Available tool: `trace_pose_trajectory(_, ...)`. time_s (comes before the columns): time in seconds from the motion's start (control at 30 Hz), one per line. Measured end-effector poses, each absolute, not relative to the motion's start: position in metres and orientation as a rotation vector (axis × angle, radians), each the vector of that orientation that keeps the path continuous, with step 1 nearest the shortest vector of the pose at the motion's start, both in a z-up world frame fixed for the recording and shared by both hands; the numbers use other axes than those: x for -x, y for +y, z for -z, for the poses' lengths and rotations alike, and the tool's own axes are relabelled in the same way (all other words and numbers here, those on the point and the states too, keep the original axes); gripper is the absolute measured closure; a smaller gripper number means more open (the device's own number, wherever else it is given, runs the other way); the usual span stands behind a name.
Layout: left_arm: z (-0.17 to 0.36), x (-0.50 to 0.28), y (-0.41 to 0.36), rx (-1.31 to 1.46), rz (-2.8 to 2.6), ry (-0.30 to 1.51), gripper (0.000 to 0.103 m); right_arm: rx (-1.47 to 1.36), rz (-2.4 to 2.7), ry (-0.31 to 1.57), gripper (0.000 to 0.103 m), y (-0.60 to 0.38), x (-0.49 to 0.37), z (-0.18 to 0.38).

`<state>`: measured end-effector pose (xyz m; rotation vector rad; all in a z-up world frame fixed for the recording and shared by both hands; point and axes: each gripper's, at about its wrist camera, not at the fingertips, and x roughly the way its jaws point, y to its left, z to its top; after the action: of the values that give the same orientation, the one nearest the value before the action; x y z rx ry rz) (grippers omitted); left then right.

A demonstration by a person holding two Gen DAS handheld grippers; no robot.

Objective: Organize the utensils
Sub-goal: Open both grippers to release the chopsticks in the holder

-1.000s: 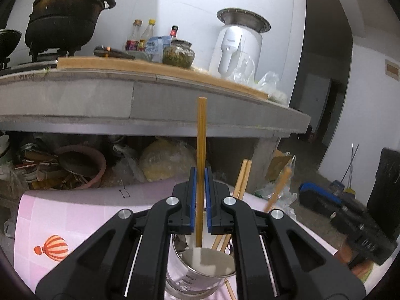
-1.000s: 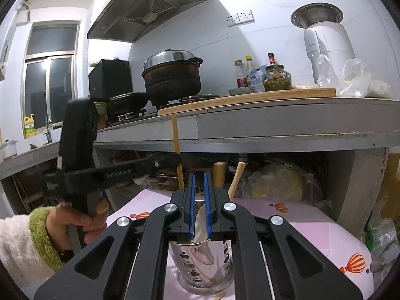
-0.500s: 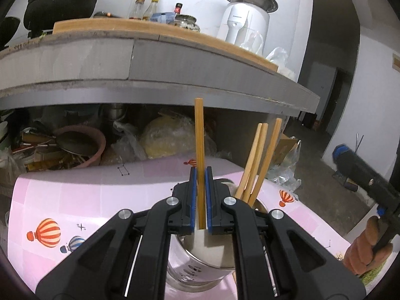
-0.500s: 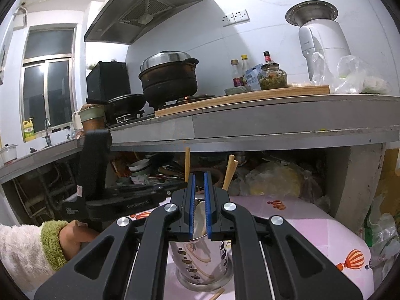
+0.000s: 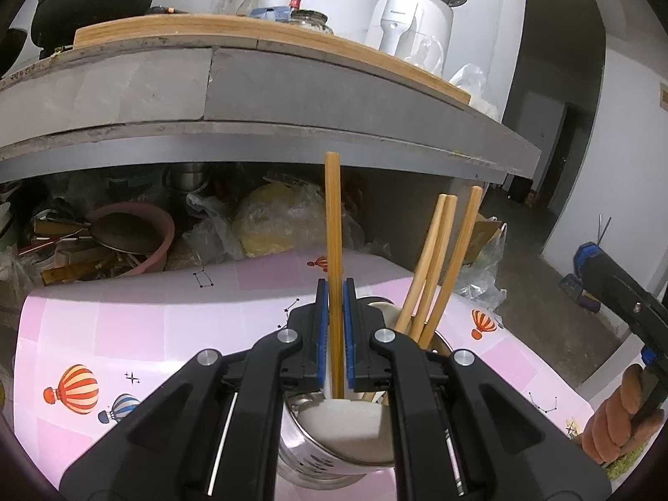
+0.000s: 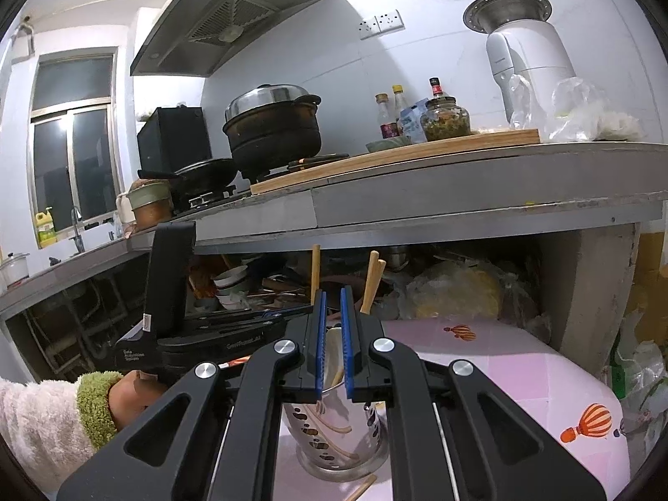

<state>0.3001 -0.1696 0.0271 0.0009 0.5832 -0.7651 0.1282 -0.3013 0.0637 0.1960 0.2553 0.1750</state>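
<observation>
The left gripper (image 5: 334, 330) pinches a single chopstick (image 5: 333, 250) between its blue-lined jaws; the stick stands upright, its lower end dipping into the metal utensil holder (image 5: 330, 455) directly beneath. Three more chopsticks (image 5: 438, 267) lean out of the holder just right of the jaws. The right gripper (image 6: 332, 334) has its jaws drawn nearly together, apparently on nothing, above the same holder (image 6: 338, 438), which stands on the pink balloon-patterned surface (image 6: 501, 375).
</observation>
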Motion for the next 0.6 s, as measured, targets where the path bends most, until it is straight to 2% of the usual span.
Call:
trace_pose_trajectory(0.07, -0.027, -0.302, -0.169, 0.007, 0.760, 0.598, 0.089, -0.194, -0.170, 0.261, 0.096, -0.302, -0.127, -0.064)
trace_pose_trajectory(0.17, -0.027, -0.302, -0.167, 0.026, 0.761, 0.606, 0.065, -0.200, -0.163, 0.270, 0.095, -0.303, -0.124, -0.065)
trace_pose_trajectory(0.4, -0.038, -0.295, -0.155, 0.057, 0.749, 0.599, 0.045, -0.244, -0.150, 0.302, 0.094, -0.311, -0.116, -0.068)
trace_pose_trajectory(0.47, -0.044, -0.292, -0.149, 0.068, 0.744, 0.591, 0.039, -0.258, -0.142, 0.304, 0.079, -0.313, -0.110, -0.069)
trace_pose_trajectory(0.6, -0.058, -0.277, -0.133, 0.092, 0.734, 0.577, 0.032, -0.292, -0.137, 0.305, 0.068, -0.320, -0.093, -0.072)
